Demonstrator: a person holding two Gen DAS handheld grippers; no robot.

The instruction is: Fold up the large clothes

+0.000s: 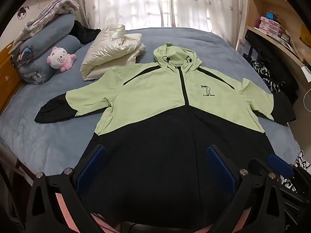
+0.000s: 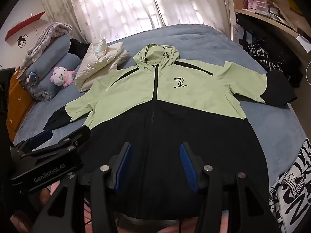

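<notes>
Low in both views, the left gripper [image 1: 155, 167] gapes wide and the right gripper [image 2: 154, 165] stands partly spread, both empty above the dark hem. The jacket [image 1: 167, 101] lies flat mid-frame on the bed [image 1: 48, 145]: likely light, limp, slippery, best pinched at cuffs or hem corners. A white coat [image 1: 112, 52] crowds the upper left; open sheet elsewhere.

one green-and-black hooded jacket [image 1: 155, 97] is counted, one white puffer coat [image 1: 110, 52], one pink plush cat [image 1: 60, 58], two rolled blue quilts [image 1: 50, 38] and two grippers: left gripper [image 1: 155, 165], right gripper [image 2: 153, 165].
</notes>
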